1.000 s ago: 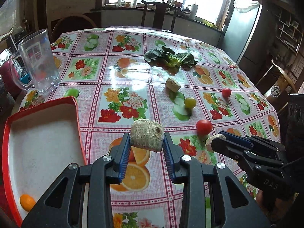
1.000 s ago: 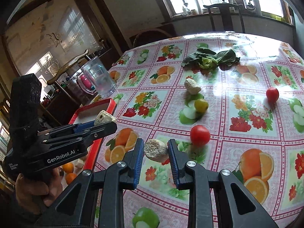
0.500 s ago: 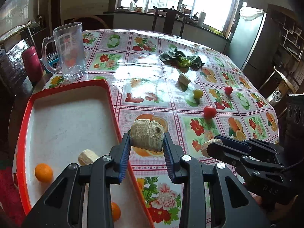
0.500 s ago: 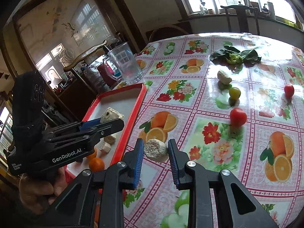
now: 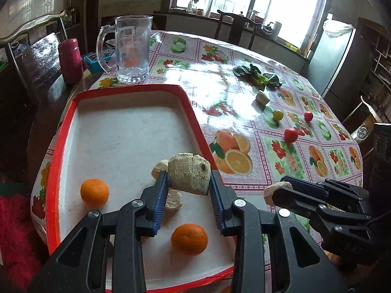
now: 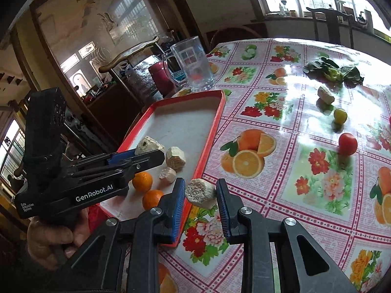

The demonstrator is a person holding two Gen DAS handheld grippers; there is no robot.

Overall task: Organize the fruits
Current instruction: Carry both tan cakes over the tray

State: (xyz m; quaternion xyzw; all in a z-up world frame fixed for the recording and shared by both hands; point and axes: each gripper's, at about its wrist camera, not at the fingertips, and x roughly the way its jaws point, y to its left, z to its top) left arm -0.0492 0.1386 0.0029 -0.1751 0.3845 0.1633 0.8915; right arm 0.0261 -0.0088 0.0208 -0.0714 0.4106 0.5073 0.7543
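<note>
Home dining room, oilcloth-covered table (image 5: 244, 56), wooden chair (image 5: 234, 28), fridge (image 5: 332, 61)

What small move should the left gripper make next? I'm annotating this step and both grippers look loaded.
Probably lower and open the left gripper: it grips a pale chunk already above the red-rimmed tray, where two oranges and similar pieces lie. The right gripper's piece hangs at the tray's rim.

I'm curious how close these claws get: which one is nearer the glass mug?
Left. The left gripper hangs over the red tray that lies just before the glass mug; the right gripper sits outside the tray's near corner, farther back.
</note>
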